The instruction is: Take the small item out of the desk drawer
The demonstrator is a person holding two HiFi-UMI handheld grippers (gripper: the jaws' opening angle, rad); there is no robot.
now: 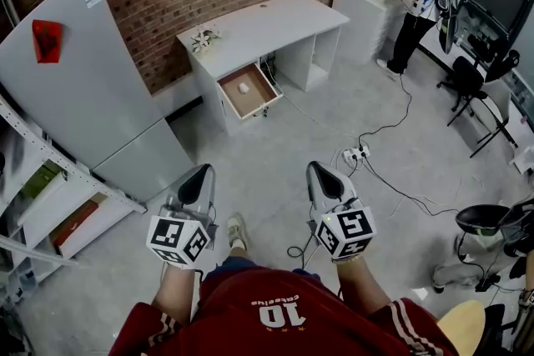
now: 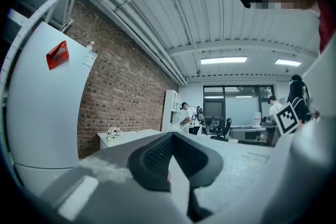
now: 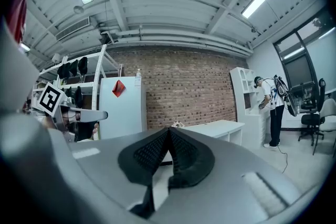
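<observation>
Head view: small item [image 1: 244, 87] sits in the open drawer [image 1: 260, 84] under the surface [image 1: 275, 22]. Left gripper [image 1: 200, 172] and right gripper [image 1: 319, 170] are well short of it, closed and empty. Arrive shut and they'd shove it deeper.

desk [image 1: 275, 21]: white, flower sprig [image 1: 204, 38] on top | drawer [image 1: 260, 83]: open, small white item [image 1: 244, 87] inside

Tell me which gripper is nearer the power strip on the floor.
Right. The right gripper hovers just left of the power strip, above the floor; the left gripper is further left, beyond the right one.
</observation>
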